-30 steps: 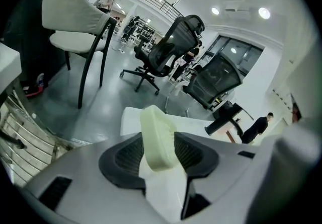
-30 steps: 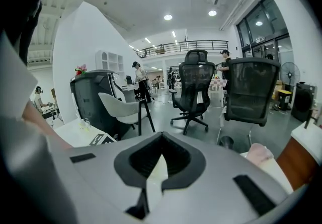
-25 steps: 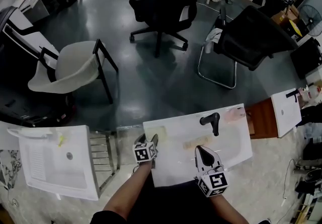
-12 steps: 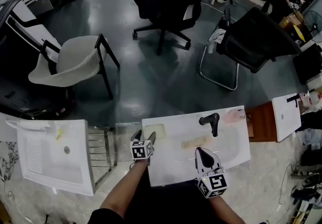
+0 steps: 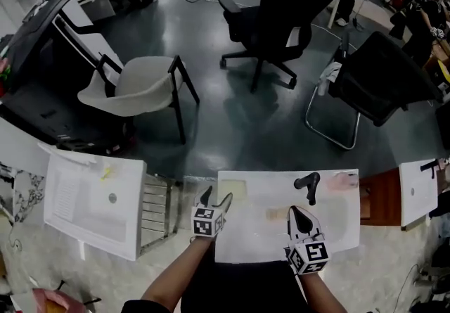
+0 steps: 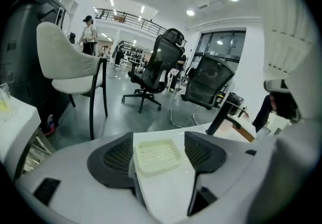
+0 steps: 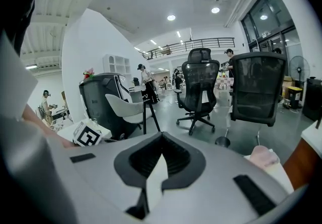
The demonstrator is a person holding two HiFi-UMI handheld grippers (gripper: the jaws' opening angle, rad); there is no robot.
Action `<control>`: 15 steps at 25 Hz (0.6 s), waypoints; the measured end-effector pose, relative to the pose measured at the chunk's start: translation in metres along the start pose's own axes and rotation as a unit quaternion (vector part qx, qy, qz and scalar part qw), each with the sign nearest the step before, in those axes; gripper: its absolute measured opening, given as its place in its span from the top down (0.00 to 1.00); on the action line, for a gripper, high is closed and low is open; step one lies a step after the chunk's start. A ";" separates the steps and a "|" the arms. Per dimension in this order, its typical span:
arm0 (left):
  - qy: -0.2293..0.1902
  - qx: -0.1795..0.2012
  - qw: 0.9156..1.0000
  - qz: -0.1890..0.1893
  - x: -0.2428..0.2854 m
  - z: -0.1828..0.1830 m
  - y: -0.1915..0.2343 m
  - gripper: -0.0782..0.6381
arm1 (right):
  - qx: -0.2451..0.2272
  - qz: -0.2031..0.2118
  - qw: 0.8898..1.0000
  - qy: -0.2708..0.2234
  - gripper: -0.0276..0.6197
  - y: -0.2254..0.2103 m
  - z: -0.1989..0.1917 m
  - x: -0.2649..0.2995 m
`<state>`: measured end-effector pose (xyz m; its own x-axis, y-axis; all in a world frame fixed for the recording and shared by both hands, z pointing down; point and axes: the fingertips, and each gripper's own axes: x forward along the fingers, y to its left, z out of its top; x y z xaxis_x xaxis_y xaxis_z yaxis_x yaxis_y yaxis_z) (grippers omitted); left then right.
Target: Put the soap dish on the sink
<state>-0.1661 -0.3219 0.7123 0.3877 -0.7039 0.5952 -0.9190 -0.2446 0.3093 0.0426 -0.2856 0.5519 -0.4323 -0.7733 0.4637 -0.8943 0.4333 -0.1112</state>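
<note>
Rising, left gripper [image 5: 216, 199] is leaving the soap dish [image 6: 157, 156] flat on the sink [image 5: 336, 231], jaws just opening wide clear of it, while right gripper [image 5: 296, 209] is idling, jaws together.

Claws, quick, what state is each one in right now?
Left claw: open, jaws just opened wide; the soap dish lies on the sink between them, not gripped.
Right claw: shut, tips together, holding nothing.
</note>
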 end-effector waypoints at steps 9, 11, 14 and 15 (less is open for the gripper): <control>-0.133 0.018 0.991 0.027 -0.103 0.049 -0.058 0.48 | -0.028 0.073 0.997 -0.008 0.96 -0.012 -0.005 0.007; -0.145 0.014 0.988 0.053 -0.128 0.048 -0.062 0.50 | -0.032 0.088 0.996 -0.005 0.96 -0.010 -0.011 0.008; -0.168 0.014 0.982 0.087 -0.164 0.053 -0.066 0.65 | -0.036 0.101 0.994 0.005 0.96 -0.007 -0.024 0.008; -0.178 0.010 0.980 0.090 -0.175 0.055 -0.069 0.69 | -0.035 0.103 0.994 0.011 0.96 -0.006 -0.029 0.007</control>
<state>-0.1743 -0.2188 0.5460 0.1721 -0.9242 0.3409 -0.9729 -0.1054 0.2056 0.0487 -0.2804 0.5811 -0.6029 -0.6547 0.4560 -0.7761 0.6138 -0.1447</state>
